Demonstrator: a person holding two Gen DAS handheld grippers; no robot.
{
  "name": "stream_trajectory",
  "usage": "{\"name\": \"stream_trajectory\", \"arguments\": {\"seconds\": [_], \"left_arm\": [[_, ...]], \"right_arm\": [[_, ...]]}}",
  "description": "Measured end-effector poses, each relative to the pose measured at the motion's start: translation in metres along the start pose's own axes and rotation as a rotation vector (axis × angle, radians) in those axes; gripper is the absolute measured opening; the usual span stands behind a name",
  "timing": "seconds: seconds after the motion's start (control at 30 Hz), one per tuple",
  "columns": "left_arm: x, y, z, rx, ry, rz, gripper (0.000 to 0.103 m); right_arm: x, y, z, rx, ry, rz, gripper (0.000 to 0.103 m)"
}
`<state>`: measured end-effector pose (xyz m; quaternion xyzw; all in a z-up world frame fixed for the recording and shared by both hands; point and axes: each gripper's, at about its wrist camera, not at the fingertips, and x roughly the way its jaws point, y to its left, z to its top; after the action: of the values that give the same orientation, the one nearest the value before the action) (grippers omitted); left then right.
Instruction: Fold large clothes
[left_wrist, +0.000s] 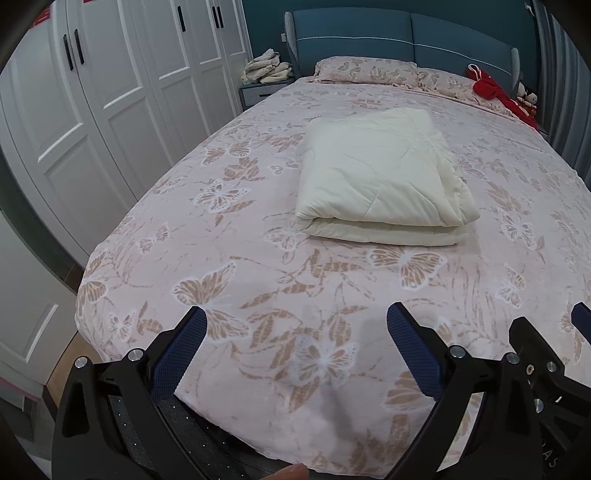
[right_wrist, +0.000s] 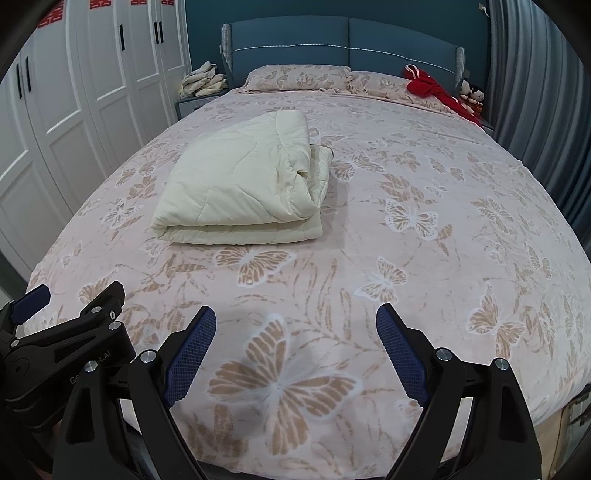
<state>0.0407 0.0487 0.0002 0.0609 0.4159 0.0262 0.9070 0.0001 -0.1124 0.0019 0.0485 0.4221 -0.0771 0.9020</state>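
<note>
A cream quilt (left_wrist: 380, 177) lies folded into a thick rectangle on the pink butterfly-print bed cover (left_wrist: 258, 288), near the middle of the bed. In the right wrist view the same quilt (right_wrist: 243, 184) lies left of centre. My left gripper (left_wrist: 297, 314) hangs open over the foot of the bed, nothing between its blue pads. My right gripper (right_wrist: 295, 314) is open too, beside it, well short of the quilt. Each gripper shows at the edge of the other's view: the right one (left_wrist: 543, 354) and the left one (right_wrist: 70, 325).
White wardrobe doors (left_wrist: 92, 96) line the left side. Two pillows (right_wrist: 295, 77) and a blue headboard (right_wrist: 343, 44) stand at the far end. A red garment (right_wrist: 428, 86) lies at the far right corner, beige clothes (right_wrist: 205, 79) on a nightstand at the far left. Grey curtain (right_wrist: 535, 92) on the right.
</note>
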Motion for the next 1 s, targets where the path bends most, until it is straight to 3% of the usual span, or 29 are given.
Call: {"name": "stream_trajectory", "arguments": {"seconds": [1.0], "left_arm": [[0.002, 0.011, -0.001, -0.005, 0.0, 0.013, 0.091]], "right_arm": [[0.002, 0.016, 0.002, -0.002, 0.003, 0.012, 0.086]]}}
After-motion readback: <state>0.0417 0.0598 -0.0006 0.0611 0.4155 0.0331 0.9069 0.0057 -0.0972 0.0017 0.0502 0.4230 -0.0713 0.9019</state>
